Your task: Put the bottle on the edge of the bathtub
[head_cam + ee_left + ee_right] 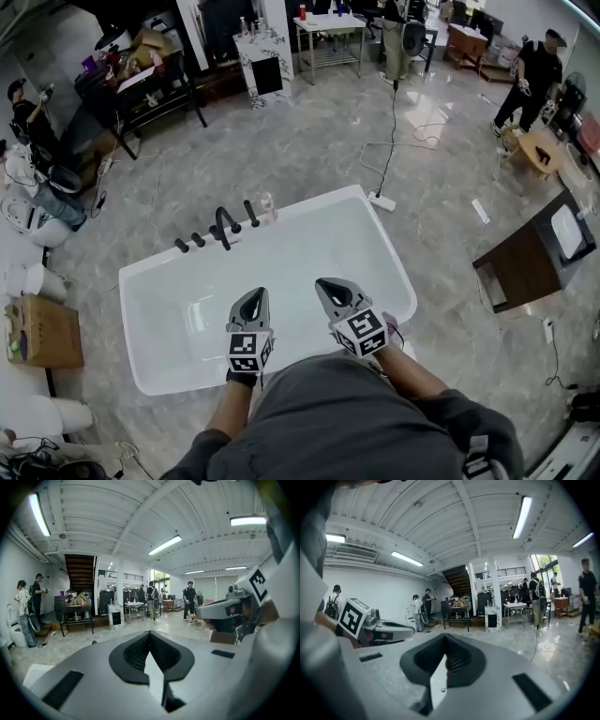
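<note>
At the far rim of the bathtub (394, 272), just right of the black faucet set (223, 225), a small pale bottle (266, 204) appears to stand upright on the ledge. It is too small to tell how squarely it sits.

The left gripper (253, 294) and the right gripper (331, 285) hang side by side over the near end of the basin, well apart from the bottle. In each gripper view the jaws meet with nothing between them (left gripper (150, 654), right gripper (445, 660)).

Judgement: placement looks complete, and the step in hand is checking and clearing.

1. Confirm that the bottle's base lies wholly on the flat ledge, overhanging neither the basin nor the floor side.
2. If correction is needed, open one gripper before reaching, not beside the bottle.
3. Approach across the basin from the near side, on the bottle's right, away from the faucet handles.
4. Grip mid-body. The bottle will likely tip if pushed near its top.
5. Release only once the base rests flat, then draw straight back.
</note>
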### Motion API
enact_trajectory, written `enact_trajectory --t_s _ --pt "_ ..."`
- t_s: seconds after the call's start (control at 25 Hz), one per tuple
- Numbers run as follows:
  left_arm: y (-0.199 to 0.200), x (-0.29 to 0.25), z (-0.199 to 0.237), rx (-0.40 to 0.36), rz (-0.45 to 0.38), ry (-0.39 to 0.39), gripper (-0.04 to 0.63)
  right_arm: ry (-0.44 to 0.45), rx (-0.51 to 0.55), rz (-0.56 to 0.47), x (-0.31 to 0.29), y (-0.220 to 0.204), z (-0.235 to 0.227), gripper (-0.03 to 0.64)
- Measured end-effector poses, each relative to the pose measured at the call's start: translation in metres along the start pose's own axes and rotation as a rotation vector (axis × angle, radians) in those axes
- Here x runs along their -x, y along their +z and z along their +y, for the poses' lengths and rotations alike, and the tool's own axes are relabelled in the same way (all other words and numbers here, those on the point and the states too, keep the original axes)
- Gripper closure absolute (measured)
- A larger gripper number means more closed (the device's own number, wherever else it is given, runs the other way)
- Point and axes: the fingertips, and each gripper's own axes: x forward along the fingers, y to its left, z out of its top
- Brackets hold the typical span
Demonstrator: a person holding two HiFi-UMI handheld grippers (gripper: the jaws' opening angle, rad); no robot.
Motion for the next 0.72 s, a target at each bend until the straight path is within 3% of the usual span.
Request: enact_trajectory --t_s 0.72 --pt "0.0047 0.0012 0.0009 -0.011 -0.006 0.012 0.594 0.008 0.013 -0.013 0.0015 0.0022 -0.0019 0.615"
